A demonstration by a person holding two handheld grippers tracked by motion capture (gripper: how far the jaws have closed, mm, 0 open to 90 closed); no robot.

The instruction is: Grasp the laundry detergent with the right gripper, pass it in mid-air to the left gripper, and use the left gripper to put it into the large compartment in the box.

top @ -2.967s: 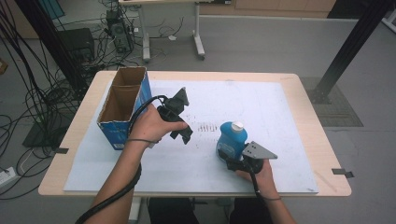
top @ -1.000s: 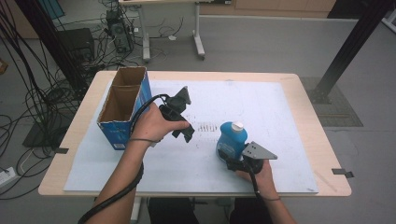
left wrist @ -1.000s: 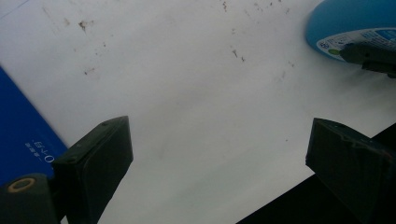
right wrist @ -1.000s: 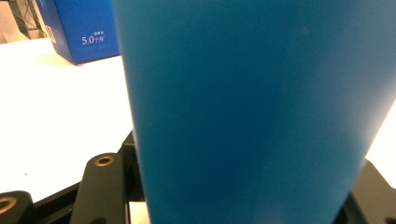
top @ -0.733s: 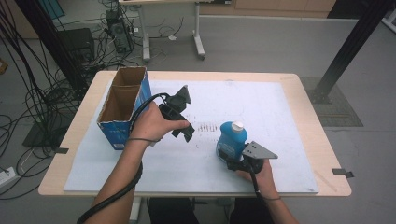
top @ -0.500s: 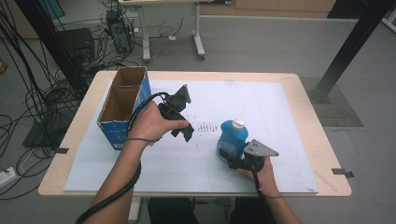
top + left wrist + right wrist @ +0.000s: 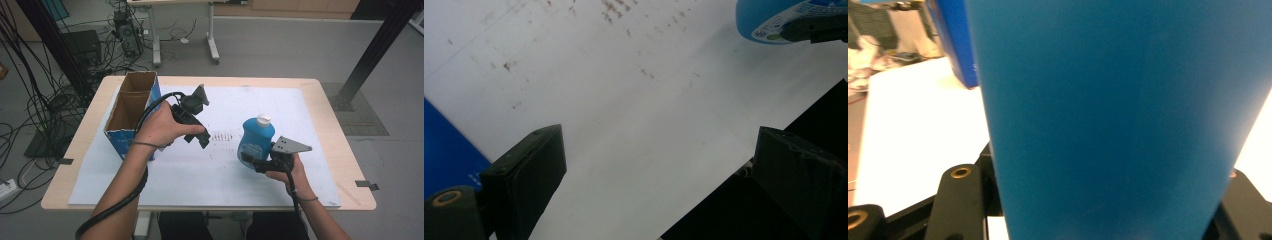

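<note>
We judge the blue bottle [image 7: 255, 140] rigid, smooth, likely weighty; right tool [image 7: 254, 162] clamps its lower body, left tool [image 7: 201, 140] gapes empty.

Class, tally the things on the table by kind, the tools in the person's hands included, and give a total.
Bottle: 1
Box: 1
Paper sheet: 1
Hand-held grippers: 2, left and right
Total: 5

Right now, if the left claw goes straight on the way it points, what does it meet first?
Most likely the white paper sheet on the table: the left claw stands open and empty, aimed down at bare paper. The blue bottle lies off to the side; depth is hard to judge.
</note>
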